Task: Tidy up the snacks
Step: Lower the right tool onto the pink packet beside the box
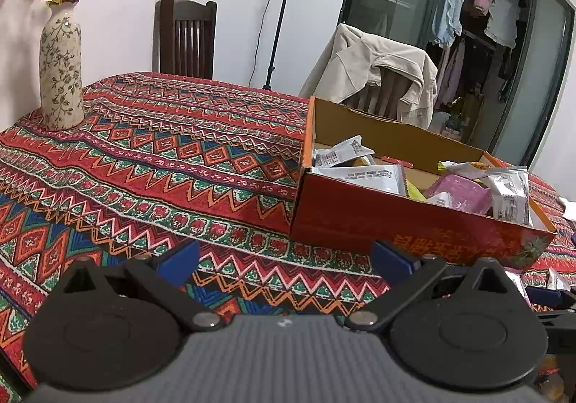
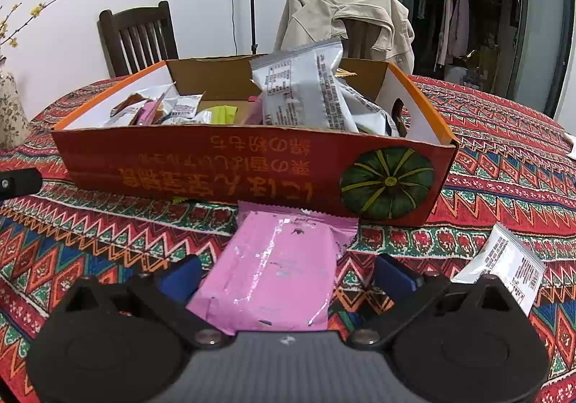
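Pink snack packet [image 2: 277,266] lies between spread right gripper [image 2: 286,271] fingers.

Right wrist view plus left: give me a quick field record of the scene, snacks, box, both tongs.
box: red cardboard box, open top, pumpkin picture on its front, on the patterned tablecloth
box contents: mixed snack packets; a large grey packet stands tallest
pink packet: on the cloth in front of the box, between the open fingers of the right tongs, not clamped
white packet: on the cloth, right of the right tongs
left tongs: open, empty, above the cloth left of the box
vase: far left of the table
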Demonstrator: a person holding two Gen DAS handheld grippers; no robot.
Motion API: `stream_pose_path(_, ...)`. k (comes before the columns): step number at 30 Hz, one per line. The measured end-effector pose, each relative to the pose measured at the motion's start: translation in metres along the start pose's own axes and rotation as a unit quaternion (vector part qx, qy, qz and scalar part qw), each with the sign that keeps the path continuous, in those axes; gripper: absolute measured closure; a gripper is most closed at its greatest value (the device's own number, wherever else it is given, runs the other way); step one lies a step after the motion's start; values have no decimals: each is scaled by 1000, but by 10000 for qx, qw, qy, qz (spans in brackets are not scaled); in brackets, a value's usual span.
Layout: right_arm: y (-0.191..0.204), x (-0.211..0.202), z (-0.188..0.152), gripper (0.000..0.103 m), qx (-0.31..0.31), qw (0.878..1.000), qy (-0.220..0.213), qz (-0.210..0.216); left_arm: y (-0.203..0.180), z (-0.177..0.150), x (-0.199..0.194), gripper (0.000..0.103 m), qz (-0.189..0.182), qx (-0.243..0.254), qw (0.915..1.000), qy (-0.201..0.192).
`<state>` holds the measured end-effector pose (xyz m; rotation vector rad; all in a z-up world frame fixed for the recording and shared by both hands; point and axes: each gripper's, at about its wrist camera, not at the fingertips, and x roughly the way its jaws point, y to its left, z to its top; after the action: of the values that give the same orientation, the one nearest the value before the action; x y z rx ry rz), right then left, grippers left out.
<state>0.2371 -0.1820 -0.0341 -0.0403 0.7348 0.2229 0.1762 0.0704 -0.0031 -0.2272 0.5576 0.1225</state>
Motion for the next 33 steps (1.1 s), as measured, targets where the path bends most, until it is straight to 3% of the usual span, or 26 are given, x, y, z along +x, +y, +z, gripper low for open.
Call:
stream_pose_path(2,0,-5,3,40,-17,10000,-19,56,0,0,-1,0,-2,-4,10000,-27)
stream_pose_path(3,0,-5,4,42,-7,10000,3,55,0,0,-1,0,2,7,10000,-37)
stream_pose_path(8,-7,-13,2,42,196,9996,-19,221,-7,-1,-1,0,108,108,9999,-80)
stream_pose_path(15,-24,-44,-6,42,231,9983,-441,298,-30,6,-17,0,97,169,9997,-176)
stream_pose_path(22,-62,-74,-12,42,390,9950,-869,292,-86,8,-37,0,-93,452,9982,-388)
stream_pose_path(33,-152,-104,-11,42,549,9897,-1322,-34,-177,-5,-37,0,-115,721,9968,-334)
